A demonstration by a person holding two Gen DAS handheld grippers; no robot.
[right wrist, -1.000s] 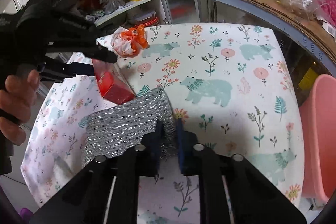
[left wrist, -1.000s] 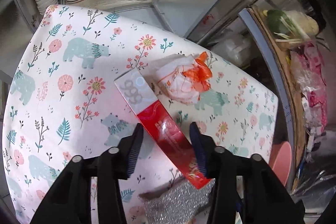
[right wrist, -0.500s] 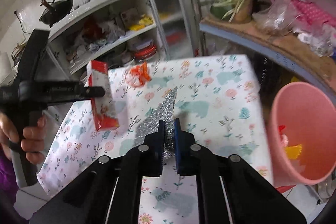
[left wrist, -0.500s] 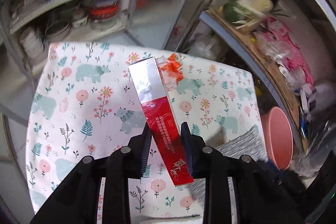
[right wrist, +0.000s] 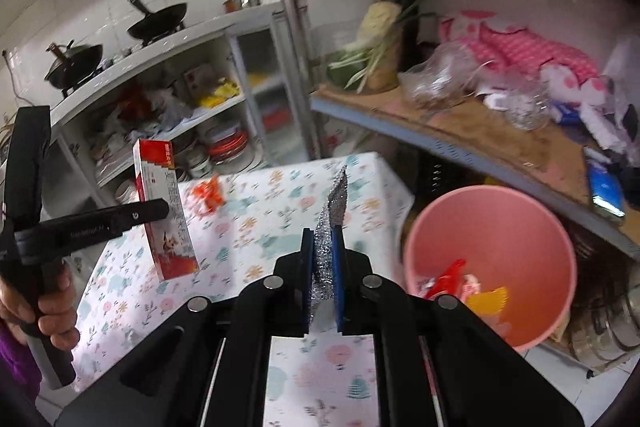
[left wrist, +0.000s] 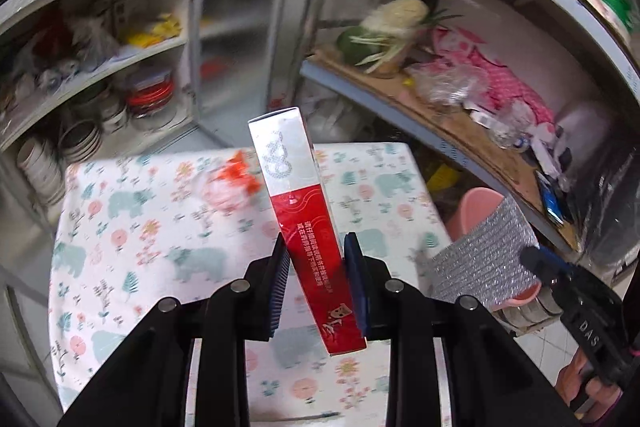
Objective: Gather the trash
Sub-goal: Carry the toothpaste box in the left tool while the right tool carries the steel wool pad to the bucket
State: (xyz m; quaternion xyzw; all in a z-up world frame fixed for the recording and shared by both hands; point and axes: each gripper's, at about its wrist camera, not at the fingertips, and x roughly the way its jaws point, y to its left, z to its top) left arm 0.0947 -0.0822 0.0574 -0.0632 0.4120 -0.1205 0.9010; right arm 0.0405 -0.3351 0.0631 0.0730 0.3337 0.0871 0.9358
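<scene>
Red-and-white carton (left wrist: 310,227) is clamped skewed in left gripper (left wrist: 316,279), frame centre; it could pivot out. Silver glitter sheet (right wrist: 334,211) is pinched by one edge in right gripper (right wrist: 323,281), jaws nearly shut; it may flop short of pink bin (right wrist: 490,267), lower right. Orange wrapper (left wrist: 228,183) is left on bear-print tablecloth (left wrist: 132,227). Cluttered kitchen shelves are seen behind.

I squeezed my left gripper (left wrist: 316,279) onto the red box (left wrist: 304,219) and lifted it off the table (left wrist: 120,227). My right gripper (right wrist: 323,279) lifted the silver pad (right wrist: 330,223) too. The pink bin (right wrist: 490,267) now shows at the right of the frame.
</scene>
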